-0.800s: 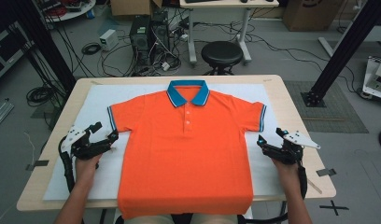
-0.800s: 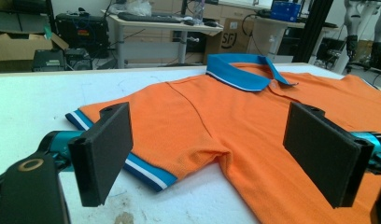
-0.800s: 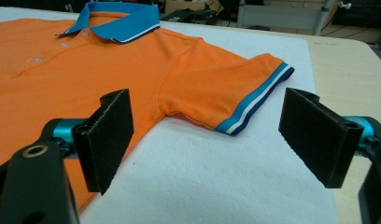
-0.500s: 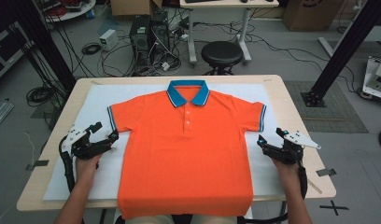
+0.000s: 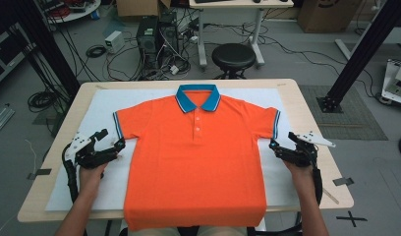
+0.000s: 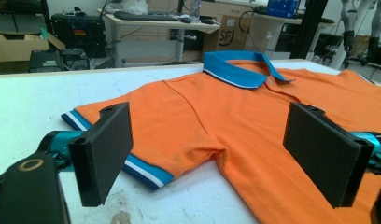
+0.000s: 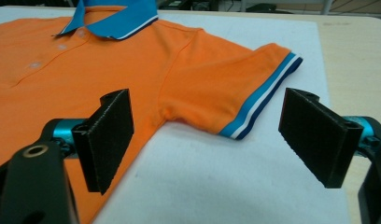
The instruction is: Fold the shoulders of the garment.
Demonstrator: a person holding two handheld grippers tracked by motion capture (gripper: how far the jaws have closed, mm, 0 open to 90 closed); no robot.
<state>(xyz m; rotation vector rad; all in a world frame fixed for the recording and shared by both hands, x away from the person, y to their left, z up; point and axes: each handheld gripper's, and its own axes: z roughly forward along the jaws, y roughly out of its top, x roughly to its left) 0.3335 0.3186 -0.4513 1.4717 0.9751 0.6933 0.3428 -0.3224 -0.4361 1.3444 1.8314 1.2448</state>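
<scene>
orange polo shirt (image 5: 196,162) lies flat on the white sheet (image 5: 102,103); left gripper (image 5: 121,144) and right gripper (image 5: 272,146) flank it, jaws apart, empty.

The left gripper (image 6: 212,154) is hovering low with its black jaws standing wide apart, nothing between them. Ahead, the orange polo shirt (image 6: 254,116) is lying flat on the white sheet (image 6: 34,98), its striped sleeve cuff (image 6: 132,165) sitting just past the near jaw.
</scene>
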